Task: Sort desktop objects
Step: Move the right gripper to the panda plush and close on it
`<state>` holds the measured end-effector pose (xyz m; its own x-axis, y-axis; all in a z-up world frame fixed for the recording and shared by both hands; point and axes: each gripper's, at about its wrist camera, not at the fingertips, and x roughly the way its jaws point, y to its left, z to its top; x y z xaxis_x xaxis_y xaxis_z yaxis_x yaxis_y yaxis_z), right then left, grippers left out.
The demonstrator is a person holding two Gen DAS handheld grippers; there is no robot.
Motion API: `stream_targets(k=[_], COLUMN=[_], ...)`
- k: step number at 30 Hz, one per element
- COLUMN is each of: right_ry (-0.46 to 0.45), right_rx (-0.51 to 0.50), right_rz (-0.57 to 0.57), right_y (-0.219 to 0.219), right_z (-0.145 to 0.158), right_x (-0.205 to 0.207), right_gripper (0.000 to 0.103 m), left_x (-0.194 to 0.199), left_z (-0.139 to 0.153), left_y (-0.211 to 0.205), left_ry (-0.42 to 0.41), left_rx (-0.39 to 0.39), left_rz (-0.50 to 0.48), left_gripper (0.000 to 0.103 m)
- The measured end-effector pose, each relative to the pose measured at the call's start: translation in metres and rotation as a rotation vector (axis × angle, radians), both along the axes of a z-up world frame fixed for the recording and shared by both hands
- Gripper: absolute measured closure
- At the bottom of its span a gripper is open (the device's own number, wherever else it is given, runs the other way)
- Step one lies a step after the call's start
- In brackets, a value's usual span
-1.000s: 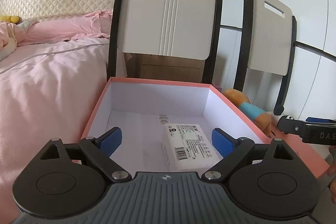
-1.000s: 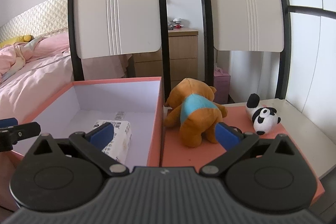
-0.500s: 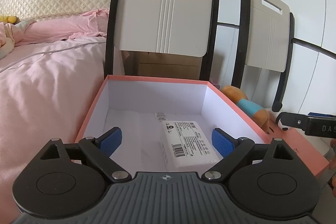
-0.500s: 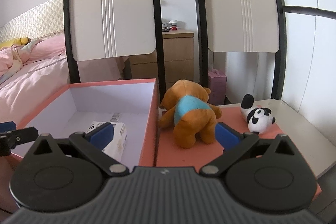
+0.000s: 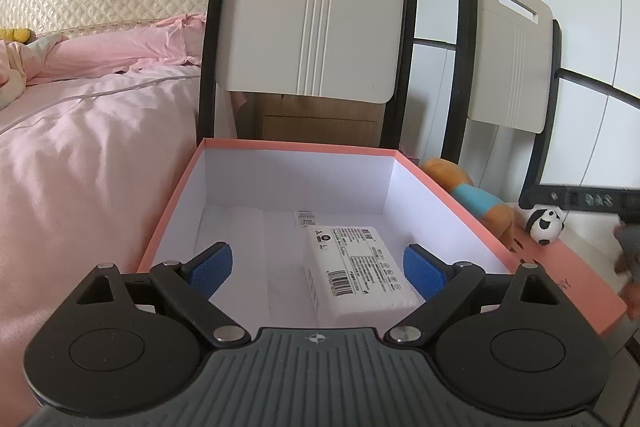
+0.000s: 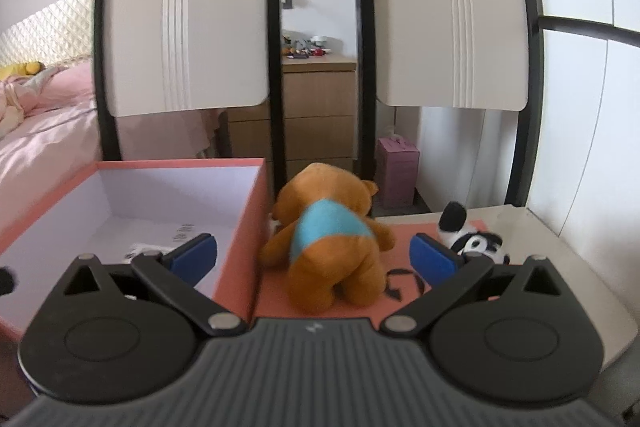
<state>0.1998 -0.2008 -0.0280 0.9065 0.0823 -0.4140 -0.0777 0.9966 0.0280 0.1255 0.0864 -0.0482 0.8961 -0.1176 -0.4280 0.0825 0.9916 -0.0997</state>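
An open pink box (image 5: 172, 211) with white inside holds a white tissue pack (image 5: 356, 267). My left gripper (image 5: 318, 269) is open and empty, over the box's near end, above the pack. My right gripper (image 6: 314, 257) is open and empty, with the orange plush bear (image 6: 332, 239) in a blue shirt between its fingers, just ahead. The bear stands on the pink lid (image 6: 276, 291) beside the box (image 6: 236, 259). A small panda plush (image 6: 474, 241) lies to the bear's right; it also shows in the left wrist view (image 5: 544, 225), as does the bear (image 5: 476, 199).
Two white chair backs (image 6: 184, 27) (image 6: 448, 23) stand behind the table. A bed with pink sheets (image 5: 80, 155) lies to the left. A wooden drawer unit (image 6: 316, 115) and a pink bag (image 6: 398, 171) stand behind. The white tabletop's edge (image 6: 592, 291) is at the right.
My right gripper has moved forward and lower toward the bear, which now sits between the fingers. My left gripper has pulled back slightly over the box. Both stayed open.
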Motion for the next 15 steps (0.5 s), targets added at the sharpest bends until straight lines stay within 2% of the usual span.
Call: stream_targets(k=[5, 10, 15], right_ry=[0.053, 0.14, 0.231], right_rx=[-0.04, -0.096, -0.064], right_rz=[-0.061, -0.153, -0.259], right_y=[-0.027, -0.065, -0.104], right_z=[-0.005, -0.024, -0.044], right_x=[0.051, 0.103, 0.13], right_gripper=[0.0, 0.0, 0.0], left_x=[0.0, -0.001, -0.002], left_z=[-0.001, -0.001, -0.001], left_y=[0.0, -0.002, -0.004], left_ry=[-0.003, -0.011, -0.018], left_rx=[0.004, 0.01, 0.018], left_rz=[0.007, 0.006, -0.003], left_gripper=[0.009, 0.009, 0.009])
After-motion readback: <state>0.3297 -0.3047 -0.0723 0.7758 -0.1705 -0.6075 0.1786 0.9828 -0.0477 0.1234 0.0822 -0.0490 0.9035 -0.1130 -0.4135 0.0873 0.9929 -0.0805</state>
